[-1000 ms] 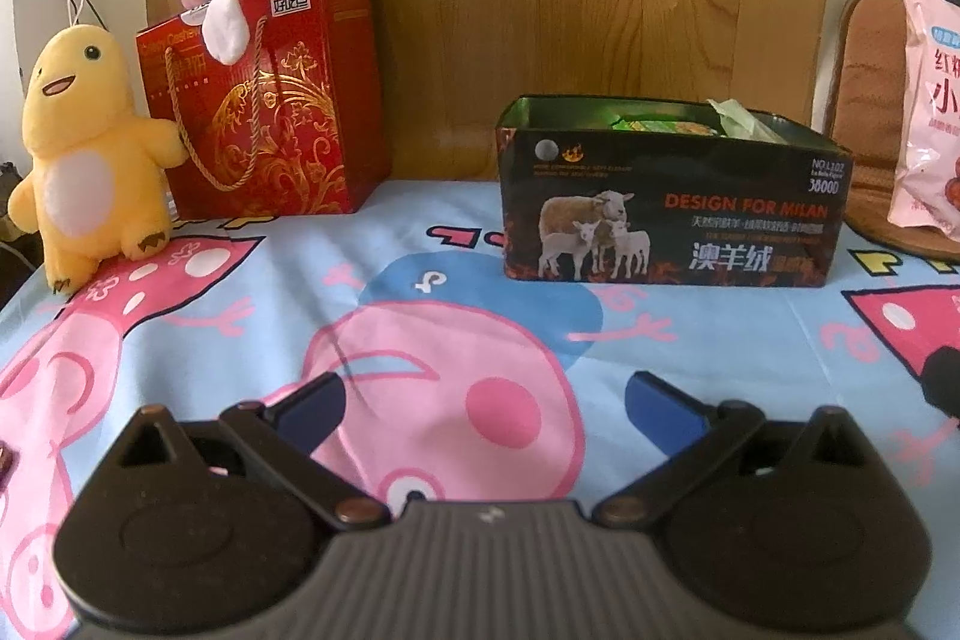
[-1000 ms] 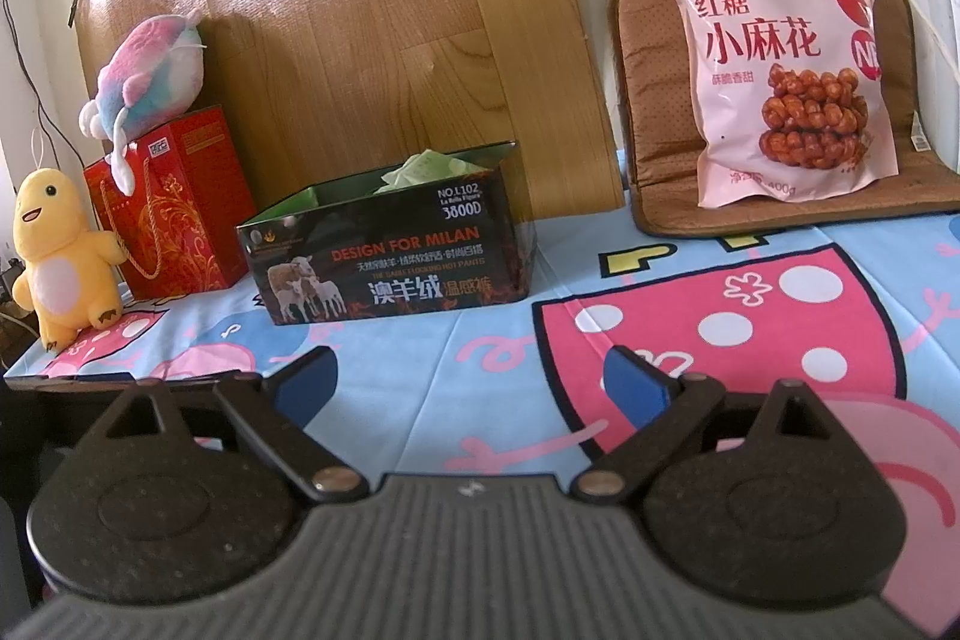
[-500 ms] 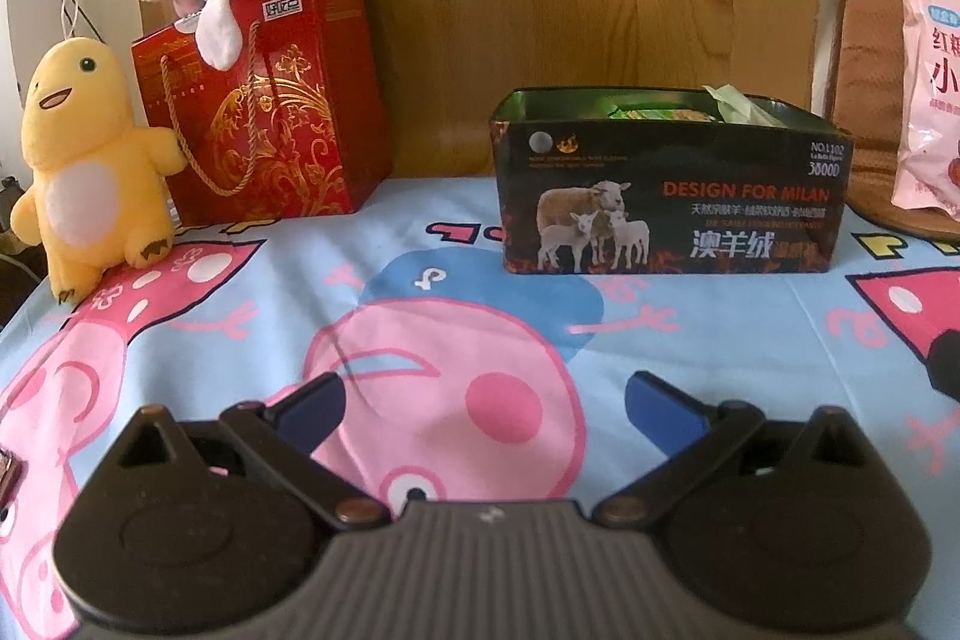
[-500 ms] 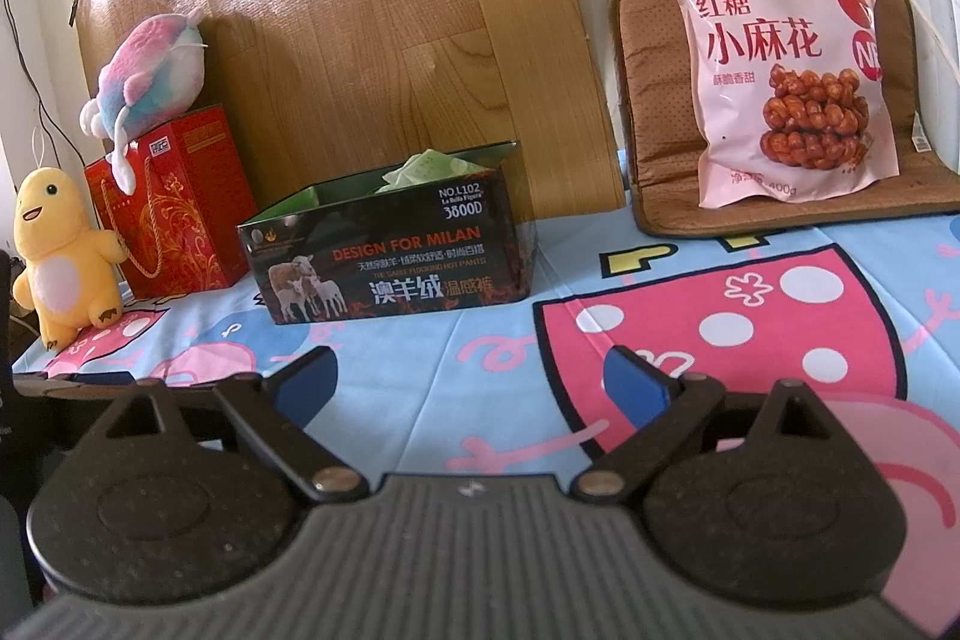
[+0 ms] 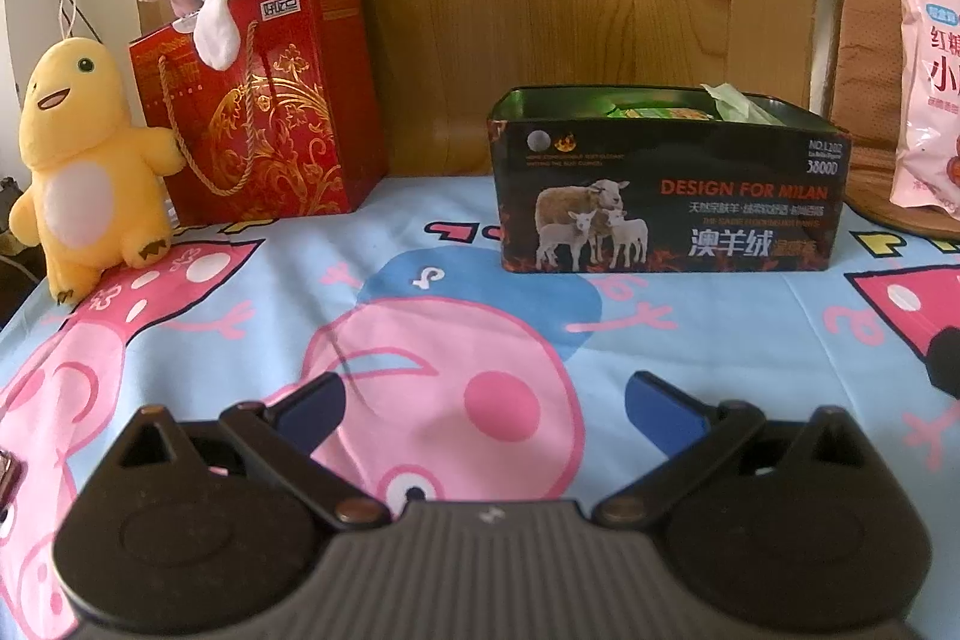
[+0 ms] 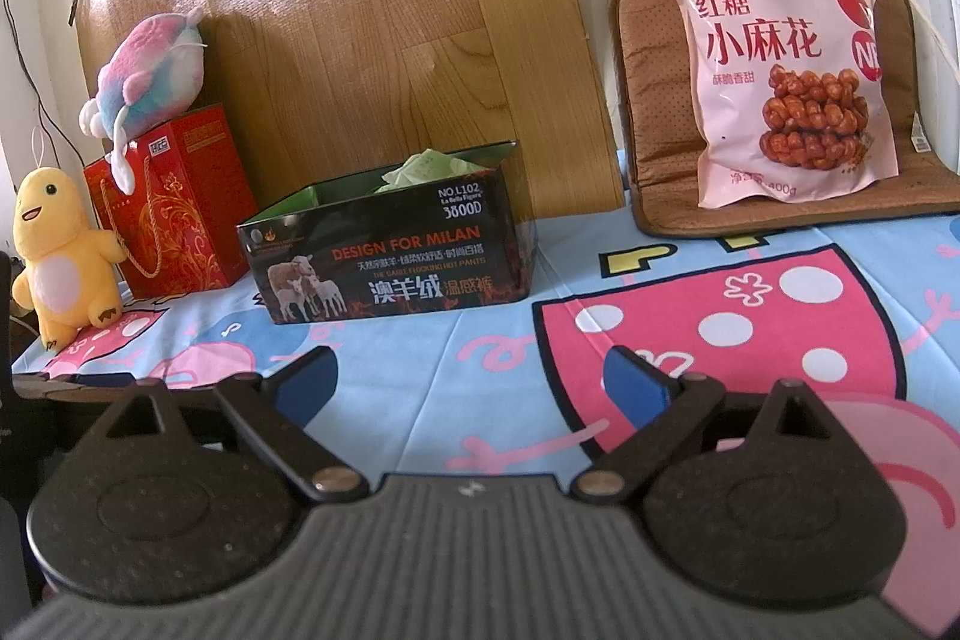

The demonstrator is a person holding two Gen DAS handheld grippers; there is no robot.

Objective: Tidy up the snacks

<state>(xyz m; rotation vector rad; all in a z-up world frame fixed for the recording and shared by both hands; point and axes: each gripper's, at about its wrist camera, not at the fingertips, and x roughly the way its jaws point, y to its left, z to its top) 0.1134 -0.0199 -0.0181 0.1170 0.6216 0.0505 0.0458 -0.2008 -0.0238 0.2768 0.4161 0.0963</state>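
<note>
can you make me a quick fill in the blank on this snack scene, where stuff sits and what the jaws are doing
1. The pastel plush lies on top of the ____ gift bag.
2. The pink snack bag leans on a ____ cushion.
3. The black box is printed with ____.
4. On both the left gripper and right gripper the jaws are ____.

Answers: red; brown; sheep; open

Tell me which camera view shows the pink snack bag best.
The right wrist view: the whole pink snack bag shows, leaning upright on the brown cushion, its label readable. The left wrist view catches only its left part at the frame's right edge.
</note>
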